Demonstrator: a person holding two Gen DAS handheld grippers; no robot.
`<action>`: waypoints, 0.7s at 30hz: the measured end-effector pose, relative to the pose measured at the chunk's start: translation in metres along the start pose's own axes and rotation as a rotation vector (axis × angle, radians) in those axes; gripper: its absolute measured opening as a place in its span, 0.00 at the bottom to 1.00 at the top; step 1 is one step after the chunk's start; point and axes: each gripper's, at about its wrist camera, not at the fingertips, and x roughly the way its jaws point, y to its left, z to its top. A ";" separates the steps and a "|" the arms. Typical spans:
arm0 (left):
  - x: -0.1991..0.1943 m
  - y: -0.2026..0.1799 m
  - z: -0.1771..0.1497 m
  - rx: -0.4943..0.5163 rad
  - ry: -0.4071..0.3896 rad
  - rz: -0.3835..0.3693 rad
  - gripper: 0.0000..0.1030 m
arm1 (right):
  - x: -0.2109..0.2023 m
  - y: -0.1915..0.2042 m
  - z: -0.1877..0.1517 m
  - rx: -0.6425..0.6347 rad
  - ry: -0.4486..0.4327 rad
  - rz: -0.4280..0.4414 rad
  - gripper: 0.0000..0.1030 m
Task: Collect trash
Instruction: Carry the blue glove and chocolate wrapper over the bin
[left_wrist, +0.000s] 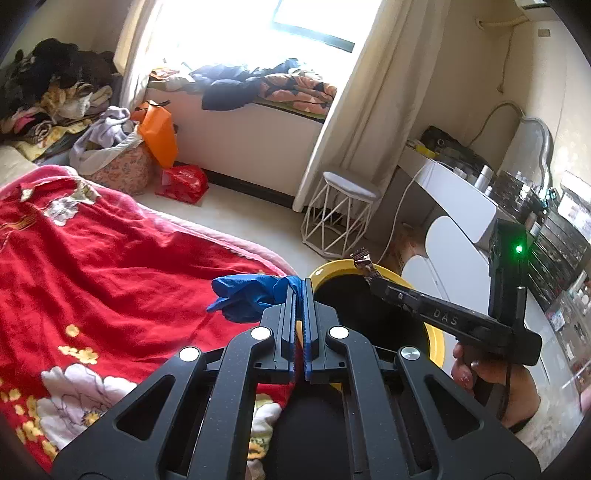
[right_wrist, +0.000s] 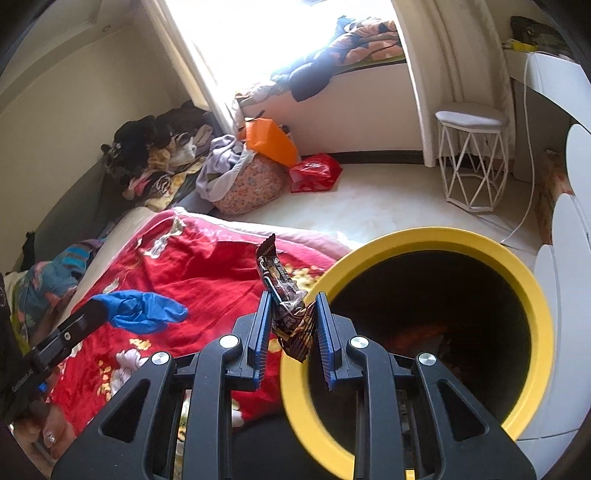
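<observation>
The left gripper (left_wrist: 300, 291) is pinched tight on a blue glove (left_wrist: 245, 297) over the red blanket (left_wrist: 110, 258), just beside the yellow bin (right_wrist: 532, 288). The right gripper (right_wrist: 293, 310) clamps a crumpled snack wrapper (right_wrist: 284, 295) (dark, shiny) at the bin's rim.

Sunlit window (left_wrist: 258, 26) (cream curtains (left_wrist: 369, 99))

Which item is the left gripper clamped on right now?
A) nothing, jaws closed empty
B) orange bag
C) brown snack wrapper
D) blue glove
D: in the left wrist view the left gripper is shut on the blue glove, which hangs off its tips over the red blanket; the brown snack wrapper sits in the right gripper beside the yellow bin.
</observation>
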 end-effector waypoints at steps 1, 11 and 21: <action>0.001 -0.002 0.000 0.004 0.002 -0.002 0.01 | -0.001 -0.003 0.000 0.004 -0.002 -0.004 0.22; 0.014 -0.027 -0.003 0.046 0.023 -0.037 0.01 | -0.008 -0.037 0.000 0.060 -0.009 -0.073 0.22; 0.032 -0.048 -0.013 0.089 0.061 -0.075 0.01 | -0.011 -0.070 0.000 0.138 -0.001 -0.109 0.22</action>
